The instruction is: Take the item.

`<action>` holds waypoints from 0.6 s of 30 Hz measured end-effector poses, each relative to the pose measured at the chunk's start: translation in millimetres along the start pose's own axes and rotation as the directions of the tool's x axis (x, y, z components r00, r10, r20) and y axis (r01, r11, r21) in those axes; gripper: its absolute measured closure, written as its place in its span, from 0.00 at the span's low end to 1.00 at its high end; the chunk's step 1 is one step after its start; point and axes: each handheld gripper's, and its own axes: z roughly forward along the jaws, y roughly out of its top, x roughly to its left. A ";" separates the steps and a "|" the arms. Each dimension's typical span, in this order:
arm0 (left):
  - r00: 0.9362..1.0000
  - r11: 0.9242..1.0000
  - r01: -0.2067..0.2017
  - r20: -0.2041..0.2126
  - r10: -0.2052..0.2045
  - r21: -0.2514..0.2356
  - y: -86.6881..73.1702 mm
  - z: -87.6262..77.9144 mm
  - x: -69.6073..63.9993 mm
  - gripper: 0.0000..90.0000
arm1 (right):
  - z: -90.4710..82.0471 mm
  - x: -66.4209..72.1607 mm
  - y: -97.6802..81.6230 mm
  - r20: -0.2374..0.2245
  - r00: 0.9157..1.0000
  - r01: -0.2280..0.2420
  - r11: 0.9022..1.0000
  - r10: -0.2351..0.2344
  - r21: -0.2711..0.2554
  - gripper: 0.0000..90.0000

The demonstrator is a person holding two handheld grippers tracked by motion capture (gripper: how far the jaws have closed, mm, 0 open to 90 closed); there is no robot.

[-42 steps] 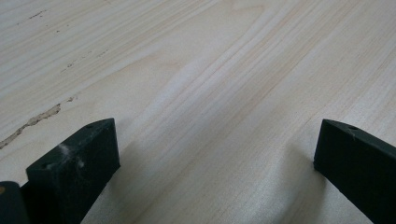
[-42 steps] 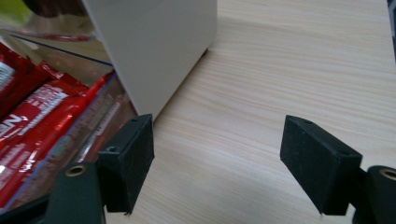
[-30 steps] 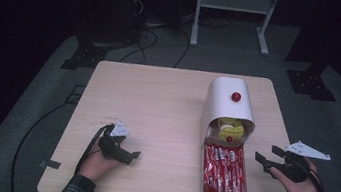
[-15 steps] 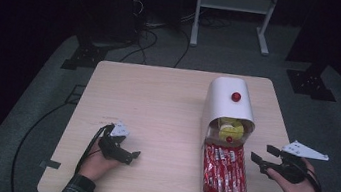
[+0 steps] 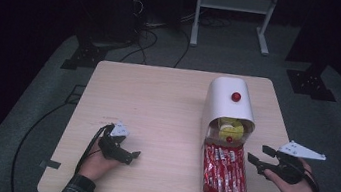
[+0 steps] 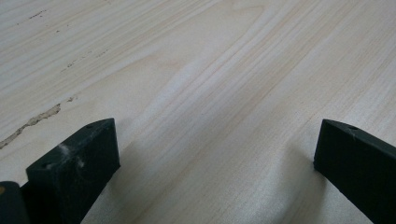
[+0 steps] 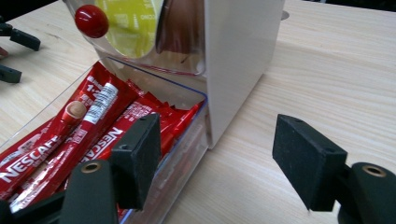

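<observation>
A white dispenser box [image 5: 230, 102] with a red knob [image 5: 235, 96] stands on the right half of the wooden table [image 5: 157, 104]. Its clear drawer [image 5: 224, 173] is pulled out toward me and holds several red Nescafe sachets [image 7: 70, 135]. A yellow item [image 5: 231, 130] shows behind the clear flap, which carries its own red knob [image 7: 92, 21]. My right gripper [image 5: 257, 154] is open beside the drawer's right side. In the right gripper view [image 7: 224, 158] one jaw is over the drawer's rim, the other over bare wood. My left gripper [image 5: 131, 155] rests open on the table at the front left [image 6: 217, 144], holding nothing.
The white housing [image 7: 243, 56] rises just ahead of the right jaws. Bare wood stretches between the two grippers. The left gripper's black cable [image 5: 88, 147] loops off the table's front left. On the floor behind the table are a metal stand [image 5: 230, 13] and cables.
My right gripper has crept slightly left, closer to the drawer's side. The left gripper and the box have not moved.
</observation>
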 end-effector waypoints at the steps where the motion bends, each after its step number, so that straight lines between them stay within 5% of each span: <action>1: 1.000 1.000 0.000 0.000 0.000 0.000 0.0 0.0 0.0 0.00 | 0.1 0.8 0.2 -0.002 1.000 0.000 1.000 0.000 0.000 0.35; 18: 1.000 1.000 0.000 0.000 0.000 0.000 0.0 0.0 0.0 0.00 | 2.6 15.4 4.0 -0.044 0.999 0.027 1.000 -0.027 0.006 0.38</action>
